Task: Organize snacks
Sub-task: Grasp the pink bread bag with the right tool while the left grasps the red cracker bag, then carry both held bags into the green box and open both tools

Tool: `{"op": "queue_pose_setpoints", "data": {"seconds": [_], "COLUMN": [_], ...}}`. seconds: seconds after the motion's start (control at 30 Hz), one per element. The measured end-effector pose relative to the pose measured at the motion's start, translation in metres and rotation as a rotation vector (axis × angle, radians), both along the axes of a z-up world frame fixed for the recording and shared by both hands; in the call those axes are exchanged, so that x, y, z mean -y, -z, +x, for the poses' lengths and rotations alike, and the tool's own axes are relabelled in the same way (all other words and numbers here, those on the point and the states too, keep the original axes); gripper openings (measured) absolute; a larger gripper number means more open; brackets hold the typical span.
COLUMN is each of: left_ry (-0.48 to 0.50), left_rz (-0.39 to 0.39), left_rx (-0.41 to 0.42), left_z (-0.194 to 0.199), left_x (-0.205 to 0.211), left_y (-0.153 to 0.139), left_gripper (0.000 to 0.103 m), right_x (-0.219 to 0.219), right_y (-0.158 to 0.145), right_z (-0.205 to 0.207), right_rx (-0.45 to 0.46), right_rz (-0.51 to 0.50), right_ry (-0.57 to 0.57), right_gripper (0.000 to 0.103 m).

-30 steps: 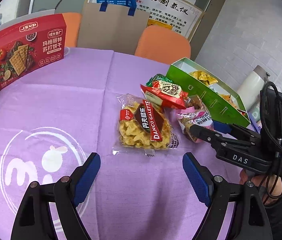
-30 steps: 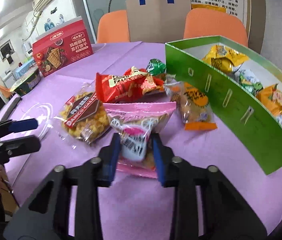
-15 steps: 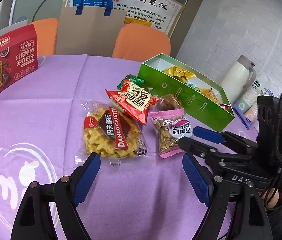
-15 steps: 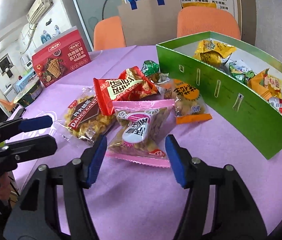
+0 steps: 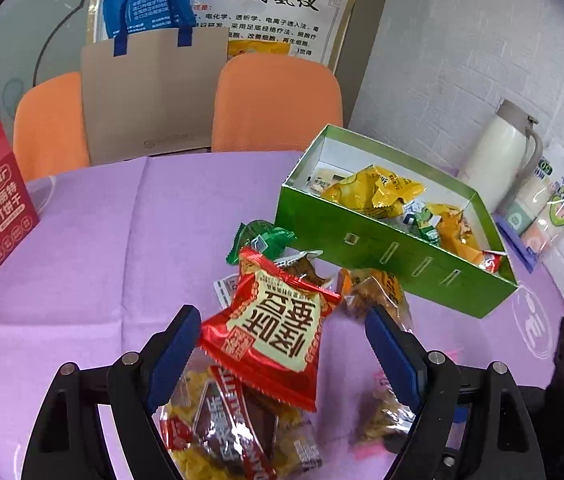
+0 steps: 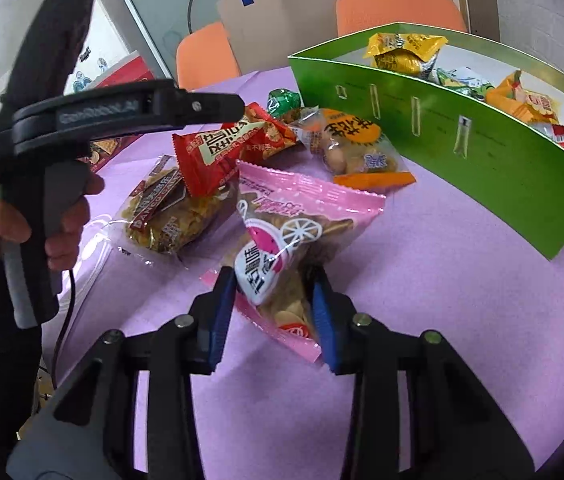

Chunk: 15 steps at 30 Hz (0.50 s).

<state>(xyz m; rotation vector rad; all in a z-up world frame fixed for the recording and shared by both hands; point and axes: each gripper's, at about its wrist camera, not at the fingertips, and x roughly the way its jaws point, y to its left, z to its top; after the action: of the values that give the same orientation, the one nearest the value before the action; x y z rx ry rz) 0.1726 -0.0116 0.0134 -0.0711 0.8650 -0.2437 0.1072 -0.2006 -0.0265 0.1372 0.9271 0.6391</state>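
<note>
On the purple tablecloth (image 5: pixel 82 248) the green box (image 5: pixel 365 248) stands near the far right side, already holding several yellow and orange packets, while the loose snacks lie in a heap just beside its long front wall. Half a second ago the right gripper (image 6: pixel 274 312) hung with its blue pads spread on either side of the pink seed packet (image 6: pixel 293 236); now those pads have closed in and pinch the packet's lower end, its upper end pointing toward the box, so it looks to be taken in hand again. The left gripper (image 5: pixel 282 356) has meanwhile swung in over the heap: a moment ago it looked at the pile from a distance, and now its jaws stand wide apart with the red packet (image 5: pixel 278 328) between them, touching neither pad that I can see. Under the red packet lies the clear Danco Galette bag (image 6: pixel 166 212); beside it sit the orange-labelled bag (image 6: pixel 353 148) and a small green wrapper (image 5: pixel 262 236). My reading is that both hands are now committed, each to one snack, and the box is the likely destination.
</note>
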Motion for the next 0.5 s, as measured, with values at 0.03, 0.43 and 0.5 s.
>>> {"op": "queue_pose_setpoints", "data": {"seconds": [0.03,0.43,0.5], "left_ry": [0.010,0.015,0.023], "left_rz": [0.025,-0.018,-0.043], "left_rx": [-0.019,-0.136,-0.118], "left_z": [0.008,0.020,0.014], "left_x": [0.003,-0.006,-0.006], "left_y": [0.005,0.043,0.035], "left_gripper": [0.086,0.067,0.066], "right_x": [0.004,0.025,0.028], "right_y": [0.000,-0.003,-0.005], "right_z": [-0.001,-0.005,-0.005], "right_rx": [0.000,-0.001,0.004], "right_rz": [0.005,0.045,0.057], "right_ry": [0.012,0.057,0.059], "right_gripper": [0.039,0.036,0.034]}}
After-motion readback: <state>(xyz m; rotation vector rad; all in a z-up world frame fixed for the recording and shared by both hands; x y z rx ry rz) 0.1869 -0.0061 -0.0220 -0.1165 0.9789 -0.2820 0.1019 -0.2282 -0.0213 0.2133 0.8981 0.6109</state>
